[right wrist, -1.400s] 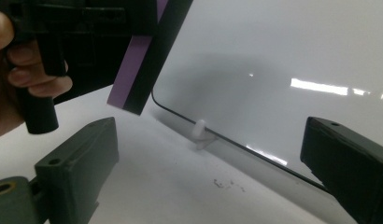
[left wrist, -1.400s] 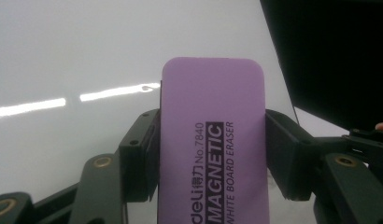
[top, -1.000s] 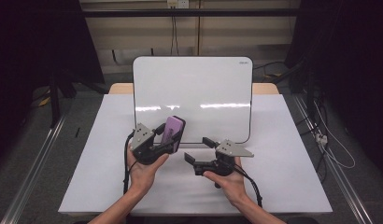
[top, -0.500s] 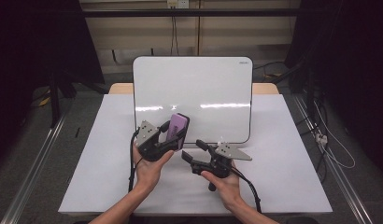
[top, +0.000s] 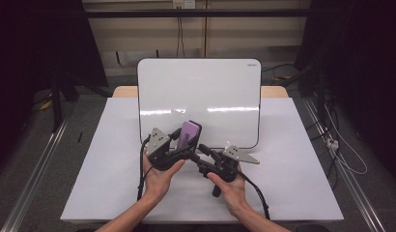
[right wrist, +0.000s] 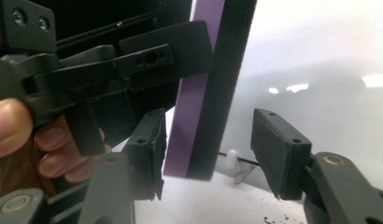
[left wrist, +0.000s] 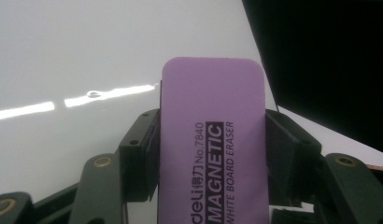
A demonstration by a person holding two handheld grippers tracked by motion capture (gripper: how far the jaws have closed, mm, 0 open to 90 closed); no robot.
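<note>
High view: left hand-held gripper clamps the eraser upright; right hand-held gripper, closing, straddles it.

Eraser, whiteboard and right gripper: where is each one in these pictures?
Eraser (left wrist: 213, 140): left gripper view, on its purple printed face.
Whiteboard (top: 201, 92): high view, on its bare white surface.
Right gripper (right wrist: 208, 154): right gripper view, midway between its two pads, either side of the eraser's lower end.

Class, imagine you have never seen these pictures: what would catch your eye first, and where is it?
The purple eraser stands out first, clamped in the left hand-held gripper at the table's middle. Behind it stands the glossy whiteboard. The right hand-held gripper has just been closing around the eraser's lower end, its pads not yet pressing.
</note>
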